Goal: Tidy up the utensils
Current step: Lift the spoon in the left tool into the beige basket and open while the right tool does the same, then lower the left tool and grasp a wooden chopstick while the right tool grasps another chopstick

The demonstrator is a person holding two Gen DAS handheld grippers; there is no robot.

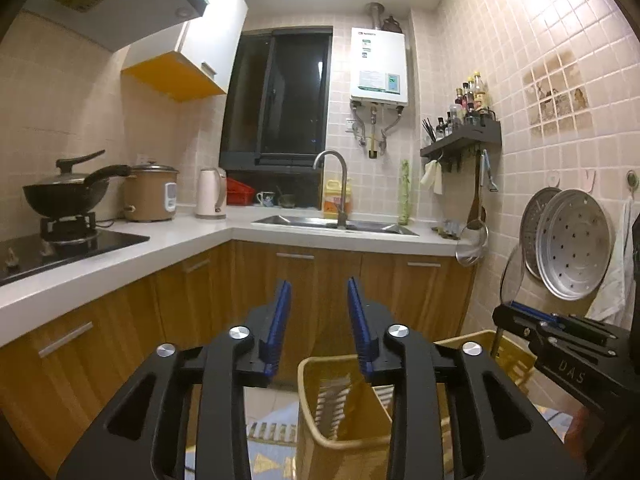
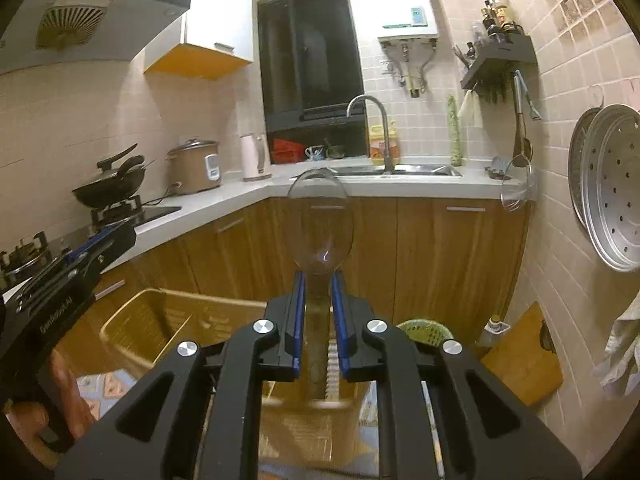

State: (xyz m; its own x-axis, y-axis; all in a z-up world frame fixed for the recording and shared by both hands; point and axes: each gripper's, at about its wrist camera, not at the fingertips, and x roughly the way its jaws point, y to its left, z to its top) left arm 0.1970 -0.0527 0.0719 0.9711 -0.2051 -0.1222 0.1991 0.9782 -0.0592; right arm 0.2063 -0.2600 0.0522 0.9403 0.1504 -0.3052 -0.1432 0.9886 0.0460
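Kitchen cabinets fill your left wrist view beyond the left gripper, whose blue pads stand apart with nothing between them. Below them sits a tan plastic basket; the right gripper pokes in from the right edge. A wok and rice cooker stand on the counter, well clear.

From your right wrist view, the right gripper pinches the handle of a clear plastic spoon, bowl up, above the basket. Your left gripper juts in at left, beside the basket.
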